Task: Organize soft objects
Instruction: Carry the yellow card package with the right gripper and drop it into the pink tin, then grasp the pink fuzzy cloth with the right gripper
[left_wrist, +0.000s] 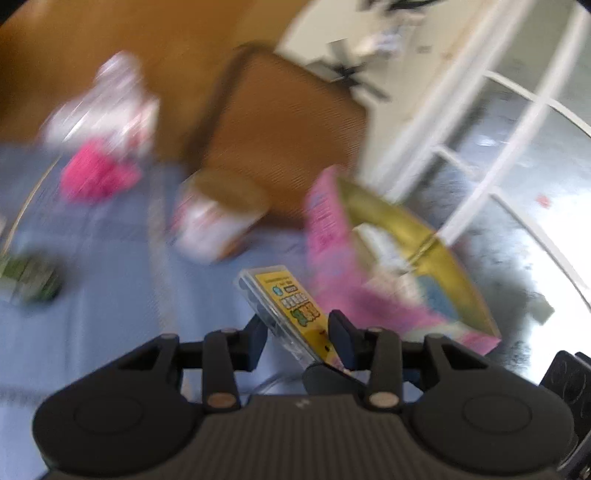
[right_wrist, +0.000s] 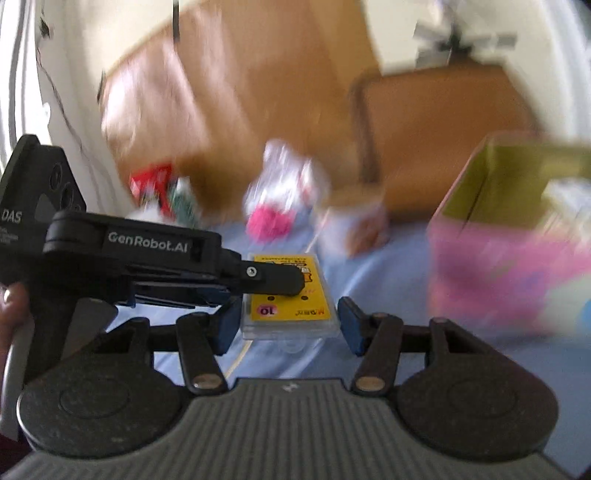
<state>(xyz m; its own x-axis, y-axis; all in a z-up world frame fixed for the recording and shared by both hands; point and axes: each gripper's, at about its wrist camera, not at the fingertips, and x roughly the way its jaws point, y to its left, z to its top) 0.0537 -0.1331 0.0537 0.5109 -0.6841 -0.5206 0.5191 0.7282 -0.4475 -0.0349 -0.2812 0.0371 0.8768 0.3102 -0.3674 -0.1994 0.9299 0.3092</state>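
My left gripper (left_wrist: 297, 332) is shut on a clear flat pack with a yellow label (left_wrist: 284, 302) and holds it tilted above the blue cloth (left_wrist: 110, 295). In the right wrist view the same pack (right_wrist: 291, 299) sits between my right gripper's open fingers (right_wrist: 288, 325), with the left gripper (right_wrist: 273, 280) clamped on it from the left. A pink box with a yellow-green inside (left_wrist: 388, 266) stands to the right, also in the right wrist view (right_wrist: 509, 236). Both views are motion-blurred.
On the blue cloth lie a pink-and-clear bag (left_wrist: 99, 147), a white-brown packet (left_wrist: 218, 218) and a green item (left_wrist: 29, 277). A brown chair (left_wrist: 280, 129) and brown board stand behind. A red-green packet (right_wrist: 162, 195) lies at far left.
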